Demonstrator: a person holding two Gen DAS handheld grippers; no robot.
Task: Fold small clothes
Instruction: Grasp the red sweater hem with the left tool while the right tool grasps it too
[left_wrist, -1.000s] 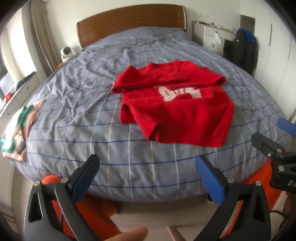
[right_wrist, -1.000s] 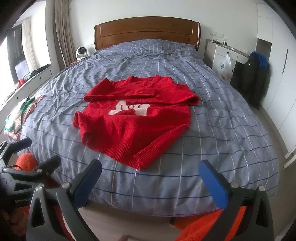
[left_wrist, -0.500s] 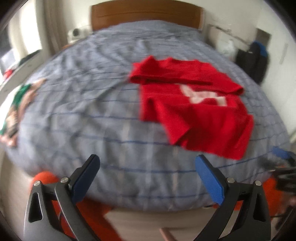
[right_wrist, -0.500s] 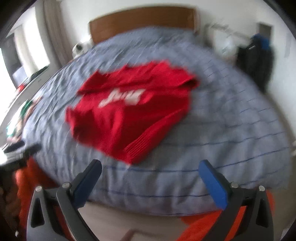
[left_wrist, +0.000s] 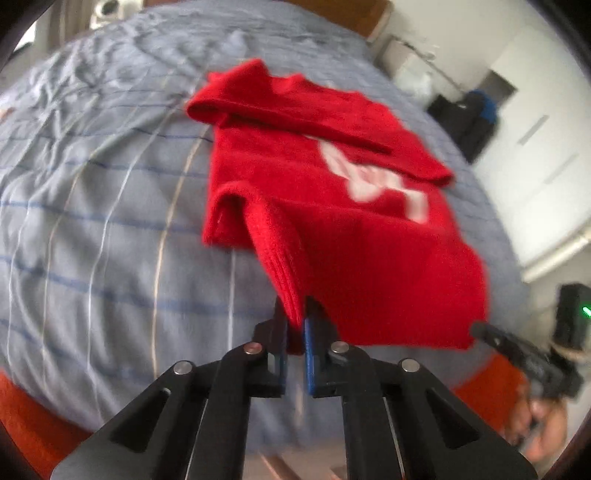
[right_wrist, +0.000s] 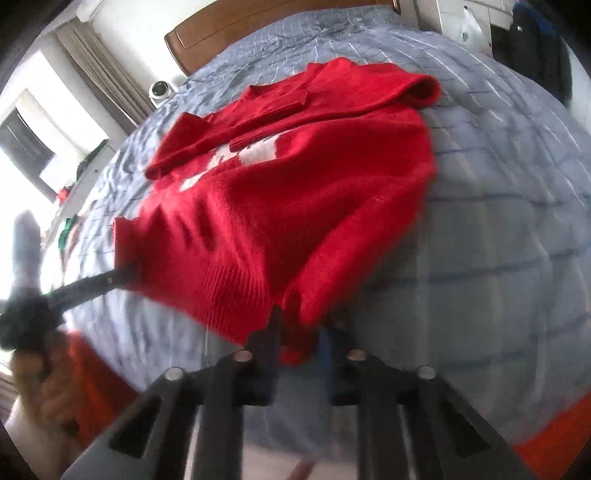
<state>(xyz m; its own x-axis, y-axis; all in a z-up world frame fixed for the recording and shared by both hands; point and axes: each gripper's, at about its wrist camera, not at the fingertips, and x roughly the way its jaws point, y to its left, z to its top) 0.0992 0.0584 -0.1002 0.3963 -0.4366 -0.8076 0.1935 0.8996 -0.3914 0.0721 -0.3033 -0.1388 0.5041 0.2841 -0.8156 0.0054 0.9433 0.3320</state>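
Black two-finger left gripper (left_wrist: 295, 332) pinches the ribbed hem of the red knit sweater with white lettering (left_wrist: 332, 206); the right gripper (right_wrist: 299, 339) clamps its other hem corner. Beyond, the sweater lies across the grey-blue checked bed cover (left_wrist: 92, 192).

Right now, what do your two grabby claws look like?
Both are black metal claws. The left gripper has angled black arms with triangle cut-outs, round silver rivets and flat blue pads on its fingers. The right gripper looks the same, only blurrier. Bright orange sleeves show beside them.
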